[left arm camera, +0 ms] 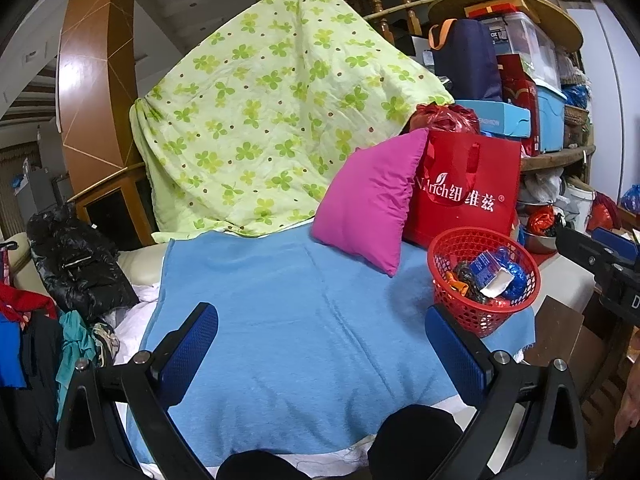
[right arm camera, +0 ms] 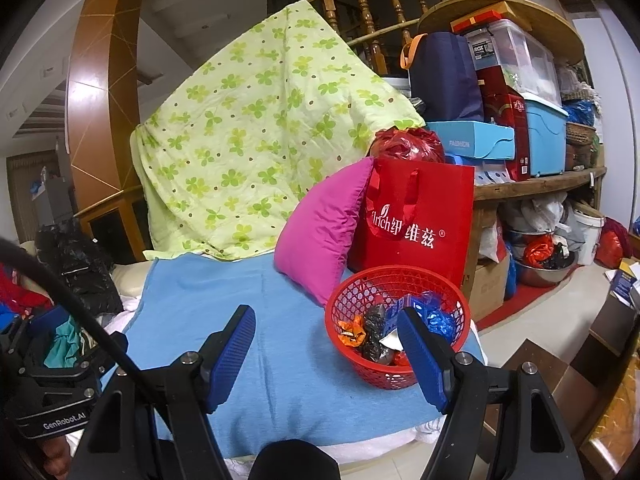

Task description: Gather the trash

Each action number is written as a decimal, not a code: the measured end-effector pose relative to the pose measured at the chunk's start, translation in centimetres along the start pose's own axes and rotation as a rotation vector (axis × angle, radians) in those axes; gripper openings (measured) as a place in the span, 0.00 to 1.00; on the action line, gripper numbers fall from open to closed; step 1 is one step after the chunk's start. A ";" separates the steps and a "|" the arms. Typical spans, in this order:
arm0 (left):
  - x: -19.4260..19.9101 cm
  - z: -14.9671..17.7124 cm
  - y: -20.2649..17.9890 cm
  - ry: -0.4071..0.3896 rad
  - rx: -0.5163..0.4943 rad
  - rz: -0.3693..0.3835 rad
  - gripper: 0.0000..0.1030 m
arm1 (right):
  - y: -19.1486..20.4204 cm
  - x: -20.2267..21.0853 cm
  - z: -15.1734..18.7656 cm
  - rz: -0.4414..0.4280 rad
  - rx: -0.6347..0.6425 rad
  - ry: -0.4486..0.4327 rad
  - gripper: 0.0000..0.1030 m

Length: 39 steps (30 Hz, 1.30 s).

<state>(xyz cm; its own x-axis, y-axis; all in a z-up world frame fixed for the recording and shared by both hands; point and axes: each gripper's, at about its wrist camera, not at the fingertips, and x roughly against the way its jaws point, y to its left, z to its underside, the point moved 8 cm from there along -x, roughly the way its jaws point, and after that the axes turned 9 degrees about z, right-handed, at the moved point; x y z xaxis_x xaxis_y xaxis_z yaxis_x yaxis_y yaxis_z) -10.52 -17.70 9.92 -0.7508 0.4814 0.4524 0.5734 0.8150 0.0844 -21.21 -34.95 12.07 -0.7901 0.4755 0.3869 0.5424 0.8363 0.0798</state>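
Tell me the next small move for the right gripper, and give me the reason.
Probably pull the right gripper back and hold it clear of the red basket. Its fingers are open and empty, the wrappers already lie inside the basket, and no loose trash shows on the blue blanket in either view. Collecting looks done, though both views show only part of the blanket.

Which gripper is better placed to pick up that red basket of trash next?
Right. The red basket sits just ahead of the right gripper, one finger already overlapping its rim. From the left gripper, also open, it lies off to the side.
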 end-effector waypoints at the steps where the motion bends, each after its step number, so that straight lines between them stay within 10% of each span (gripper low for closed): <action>1: 0.0 0.0 -0.2 0.001 -0.004 0.003 1.00 | -0.1 0.0 0.0 0.001 -0.001 0.000 0.74; 39: -2.1 0.1 -2.7 0.029 -0.047 0.066 1.00 | -2.4 -1.1 -0.2 0.040 -0.022 0.015 0.74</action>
<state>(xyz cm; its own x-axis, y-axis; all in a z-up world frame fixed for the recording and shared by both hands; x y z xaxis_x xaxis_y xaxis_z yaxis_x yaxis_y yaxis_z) -10.50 -20.91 8.63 -0.7017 0.5234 0.4834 0.6364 0.7655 0.0948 -21.58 -37.48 11.69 -0.7635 0.5037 0.4042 0.5795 0.8105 0.0845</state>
